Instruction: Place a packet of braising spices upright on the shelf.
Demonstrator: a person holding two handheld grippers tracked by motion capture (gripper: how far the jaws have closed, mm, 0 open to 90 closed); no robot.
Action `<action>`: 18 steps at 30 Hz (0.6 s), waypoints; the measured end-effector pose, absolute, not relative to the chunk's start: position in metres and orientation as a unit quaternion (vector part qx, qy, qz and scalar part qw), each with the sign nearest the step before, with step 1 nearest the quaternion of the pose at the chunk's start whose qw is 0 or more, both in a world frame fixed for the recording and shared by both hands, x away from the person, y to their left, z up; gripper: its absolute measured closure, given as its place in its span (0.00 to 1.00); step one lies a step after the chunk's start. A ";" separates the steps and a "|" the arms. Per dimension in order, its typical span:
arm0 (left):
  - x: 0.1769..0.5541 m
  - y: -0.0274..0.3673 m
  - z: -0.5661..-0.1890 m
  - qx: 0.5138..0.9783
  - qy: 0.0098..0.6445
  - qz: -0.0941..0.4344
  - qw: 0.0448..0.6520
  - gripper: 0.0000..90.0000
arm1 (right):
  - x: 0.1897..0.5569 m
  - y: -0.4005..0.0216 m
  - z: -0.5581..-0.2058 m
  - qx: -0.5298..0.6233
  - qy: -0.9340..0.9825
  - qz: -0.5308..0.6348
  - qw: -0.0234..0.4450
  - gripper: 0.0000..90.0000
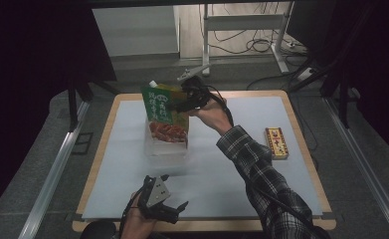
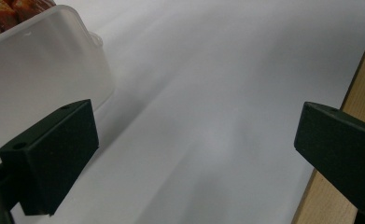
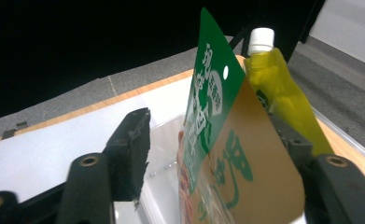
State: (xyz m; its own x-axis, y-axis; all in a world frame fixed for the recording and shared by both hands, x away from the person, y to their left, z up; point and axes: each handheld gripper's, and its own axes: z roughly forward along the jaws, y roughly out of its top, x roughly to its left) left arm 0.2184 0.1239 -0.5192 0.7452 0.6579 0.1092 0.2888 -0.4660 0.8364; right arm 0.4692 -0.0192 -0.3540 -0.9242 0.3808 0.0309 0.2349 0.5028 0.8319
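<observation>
The right gripper [image 1: 184, 102] hangs at the top edge of a green food packet [image 1: 164, 112] that stands upright in a clear plastic container [image 1: 167, 147] on the tabletop [image 1: 232, 169]. In the right gripper view its jaws are spread, with the green packet [image 3: 213, 116] between them; the left jaw stands clear of the packet, and the pads do not press on it. A yellow spouted pouch [image 3: 283, 98] rises just behind the packet, beside the far jaw. The left gripper [image 1: 169, 206] rests low near the tabletop's front edge, well apart from the container, jaws spread wide over bare surface. A small red and yellow box [image 1: 276, 143] lies off to the right gripper's outer side.
</observation>
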 end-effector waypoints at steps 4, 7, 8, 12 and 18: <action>0.218 0.124 -0.519 0.829 0.285 0.214 0.430 0.00 | 0.469 -0.025 -0.354 0.181 0.861 0.468 0.081 0.40; 0.218 0.124 -0.519 0.829 0.285 0.214 0.431 0.00 | 0.469 -0.029 -0.353 0.183 0.860 0.469 0.084 0.38; 0.218 0.124 -0.519 0.829 0.286 0.214 0.431 0.00 | 0.468 -0.030 -0.353 0.183 0.860 0.469 0.086 0.37; 0.218 0.124 -0.519 0.828 0.286 0.215 0.431 0.00 | 0.467 -0.036 -0.352 0.183 0.858 0.471 0.094 0.35; 0.218 0.123 -0.519 0.827 0.287 0.215 0.433 0.00 | 0.464 -0.046 -0.350 0.191 0.854 0.472 0.102 0.32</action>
